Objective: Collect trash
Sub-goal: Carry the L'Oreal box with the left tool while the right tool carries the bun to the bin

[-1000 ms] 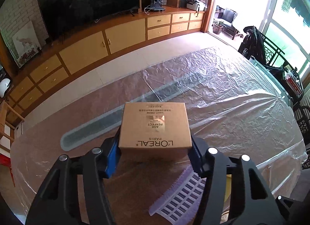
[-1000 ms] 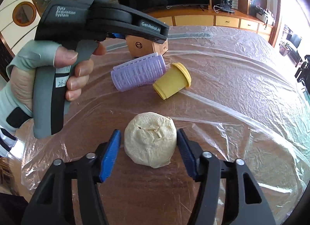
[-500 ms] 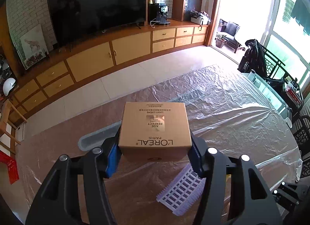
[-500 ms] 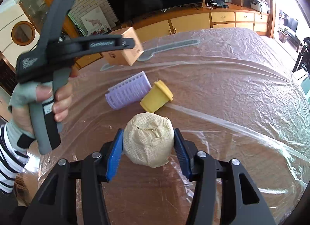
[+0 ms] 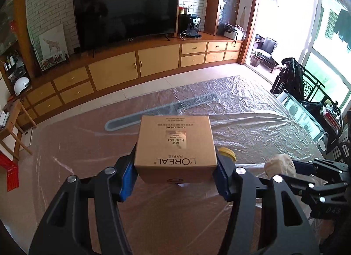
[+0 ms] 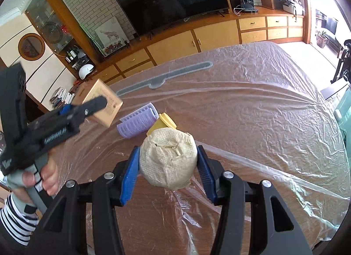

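Left tool (image 5: pixel 175 177): blue pads pressed on both sides of a cardboard box (image 5: pixel 175 143), jaws parted only as far as the box is wide; box clear of the bench (image 5: pixel 87 151), printed top facing up (lettering upside down to this camera). Right tool (image 6: pixel 167 170): pads closed against a crumpled paper wad (image 6: pixel 167 158), which fills the gap between them and hangs above the bench, not touching it. Landmark: the wad. Just beyond the wad, on the bench, a yellow cup (image 6: pixel 164 122) on its side; touching the cup on its left, a purple roller (image 6: pixel 138 122), also lying down; farther left and higher, the box in the left tool, gripped by a hand (image 6: pixel 43 178) with a striped sleeve (image 6: pixel 15 217) below it. Well beyond the wad, a long grey inlay (image 6: pixel 164 77) under the clear plastic sheet (image 6: pixel 252 112) that covers the bench. From the left camera the wad appears to the right of the box, with part of the cup showing between them. Behind the bench: wooden cabinets (image 5: pixel 136 68) carrying a dark television (image 5: pixel 125 13).
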`<state>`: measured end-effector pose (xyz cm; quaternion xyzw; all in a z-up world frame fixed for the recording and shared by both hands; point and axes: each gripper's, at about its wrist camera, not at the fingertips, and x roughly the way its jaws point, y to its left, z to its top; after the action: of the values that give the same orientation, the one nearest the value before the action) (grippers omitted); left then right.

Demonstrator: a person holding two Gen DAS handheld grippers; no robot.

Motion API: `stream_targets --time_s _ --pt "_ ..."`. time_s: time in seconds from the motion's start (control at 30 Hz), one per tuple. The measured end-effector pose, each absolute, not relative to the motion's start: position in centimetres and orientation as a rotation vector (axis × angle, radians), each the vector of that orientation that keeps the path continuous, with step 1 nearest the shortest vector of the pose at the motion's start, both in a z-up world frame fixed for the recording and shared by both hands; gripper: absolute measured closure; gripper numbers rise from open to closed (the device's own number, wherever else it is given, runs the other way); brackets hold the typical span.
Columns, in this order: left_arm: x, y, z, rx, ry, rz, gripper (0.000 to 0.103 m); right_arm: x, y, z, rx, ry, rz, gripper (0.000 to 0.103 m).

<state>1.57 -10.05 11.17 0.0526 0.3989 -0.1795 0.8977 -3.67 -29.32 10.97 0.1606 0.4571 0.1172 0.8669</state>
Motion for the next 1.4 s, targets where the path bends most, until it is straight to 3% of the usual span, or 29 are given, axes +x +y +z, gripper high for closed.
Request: stream_targets --time_s 0.7,1.4 --pt "-12.5 -9.2 12.4 0.079 0.804 -0.376 0.044 -10.5 -31.4 13.6 0.391 0.965 0.479 0.053" --pt "-21.4 -11.0 10.2 0.152 0.884 -0.483 0.044 -20.7 -30.8 12.7 0.193 1.067 0.547 0.053"
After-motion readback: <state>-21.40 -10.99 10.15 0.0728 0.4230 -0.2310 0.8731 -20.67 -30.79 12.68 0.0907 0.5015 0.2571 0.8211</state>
